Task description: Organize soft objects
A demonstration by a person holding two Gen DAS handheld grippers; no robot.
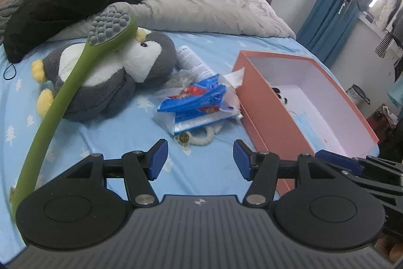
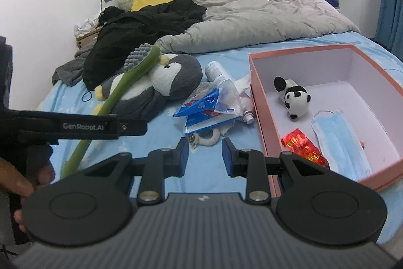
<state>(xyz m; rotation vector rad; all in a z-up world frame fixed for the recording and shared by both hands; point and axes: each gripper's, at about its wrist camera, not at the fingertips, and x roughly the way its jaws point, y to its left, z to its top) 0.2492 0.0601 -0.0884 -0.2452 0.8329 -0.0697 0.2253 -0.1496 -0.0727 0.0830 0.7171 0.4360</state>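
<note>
You held both grippers over the bed [image 1: 105,132], left gripper [image 1: 200,159] and right gripper [image 2: 205,155] each with fingers spread and empty. The box [image 2: 262,102] already held a panda plush [image 2: 294,98] and a face mask [image 2: 337,135]. The penguin plush [image 1: 113,72] lay left of the box, under a green brush [image 1: 75,72]; picking it up next likely meant clearing that brush first.

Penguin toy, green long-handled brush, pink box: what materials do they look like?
Penguin toy: plush fleece, matte; fuzzy grey and white pile that sags under the brush.
Green long-handled brush: probably silicone or soft plastic, smooth satin handle that curves along its length; grey head has rounded rubbery nubs.
Pink box: likely cardboard, matte pink outside, white inside, with thin straight walls and crisp edges.
</note>
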